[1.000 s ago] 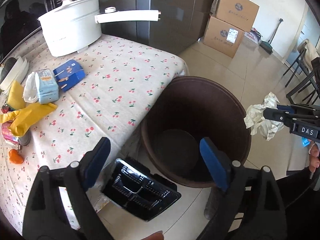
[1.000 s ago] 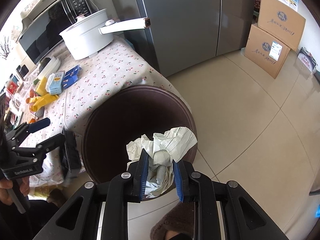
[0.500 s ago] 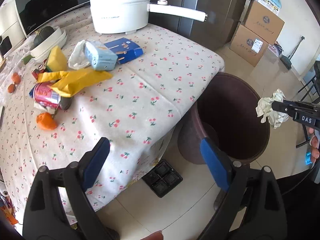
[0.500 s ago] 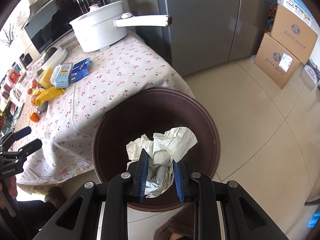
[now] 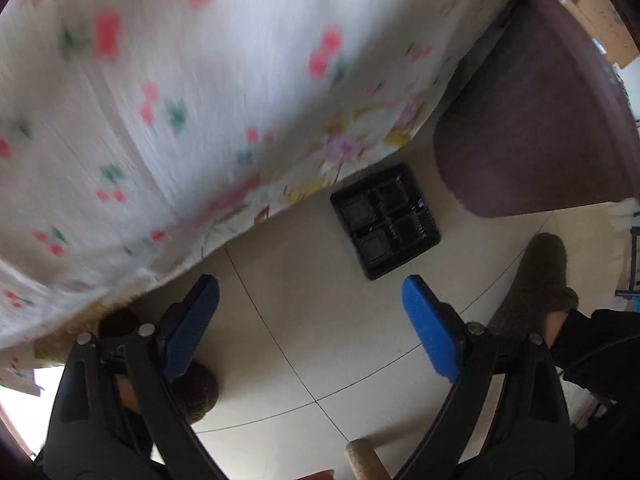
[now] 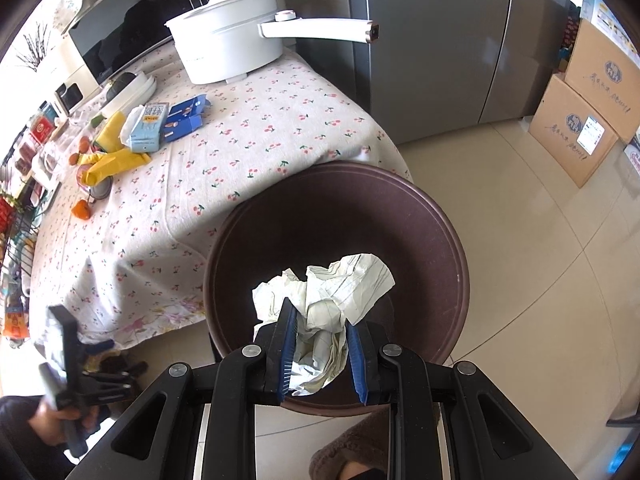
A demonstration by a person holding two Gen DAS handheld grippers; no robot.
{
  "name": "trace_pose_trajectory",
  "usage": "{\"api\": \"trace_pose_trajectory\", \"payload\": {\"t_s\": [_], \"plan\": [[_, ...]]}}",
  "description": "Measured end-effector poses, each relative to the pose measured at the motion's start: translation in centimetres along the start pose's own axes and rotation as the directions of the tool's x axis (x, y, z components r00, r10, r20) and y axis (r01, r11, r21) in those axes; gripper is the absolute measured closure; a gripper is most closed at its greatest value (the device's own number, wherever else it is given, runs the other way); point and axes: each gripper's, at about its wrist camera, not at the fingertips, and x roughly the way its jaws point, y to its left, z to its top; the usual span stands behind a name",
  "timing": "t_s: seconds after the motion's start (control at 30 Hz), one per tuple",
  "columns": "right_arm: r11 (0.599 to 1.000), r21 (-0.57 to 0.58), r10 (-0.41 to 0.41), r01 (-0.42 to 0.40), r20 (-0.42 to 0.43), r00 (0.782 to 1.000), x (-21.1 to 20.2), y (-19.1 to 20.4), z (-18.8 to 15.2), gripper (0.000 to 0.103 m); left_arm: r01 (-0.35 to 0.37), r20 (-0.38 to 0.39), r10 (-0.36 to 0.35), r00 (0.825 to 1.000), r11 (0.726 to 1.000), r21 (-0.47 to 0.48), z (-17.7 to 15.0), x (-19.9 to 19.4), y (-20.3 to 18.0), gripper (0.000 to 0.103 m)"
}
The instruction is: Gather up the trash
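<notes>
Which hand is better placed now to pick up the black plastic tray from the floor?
Left. The left gripper is open, empty and points down at the black compartment tray on the floor tiles. The right gripper is shut on crumpled white paper above the brown round bin.

- We are seeing the round brown plastic bin [image 6: 336, 208] standing on the pale tiled floor [image 6: 540, 264], just beside the corner of the table under the cherry-print tablecloth [image 6: 248, 148].
- We are finding the black compartmented plastic tray [image 5: 385, 220] lying on the floor between the cloth's hanging edge and the bin.
- We are holding the crumpled white paper [image 6: 332, 300] over the bin's mouth.
- The white long-handled pot [image 6: 228, 48] is sitting at the table's far end.
</notes>
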Motion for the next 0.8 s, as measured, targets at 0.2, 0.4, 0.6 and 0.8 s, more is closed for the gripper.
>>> {"api": "trace_pose_trajectory", "payload": {"t_s": [0.2,0.4,0.6,0.8], "plan": [[1.000,-0.013,0.000,-0.001,-0.032,0.999,0.9,-0.4,-0.4,0.078,0.050,-0.075,-0.066,0.995,0.980,-0.194,-0.9,9.6,-0.9,0.020],[1.000,-0.027,-0.018,0.016,-0.057,0.998,1.8,-0.8,-0.6,0.078,0.123,-0.043,-0.140,0.989,0.955,-0.271,0.2,13.2,-2.5,0.020],[0.999,-0.042,-0.035,0.031,-0.087,0.996,3.1,-0.6,-0.6,0.078,0.128,-0.070,-0.153,0.986,0.951,-0.280,1.8,15.6,-4.5,0.020],[0.998,-0.044,-0.055,0.051,-0.106,0.993,4.0,-0.7,-0.6,0.078,0.024,-0.111,-0.051,0.993,0.973,-0.230,2.1,17.9,-6.9,0.029]]}}
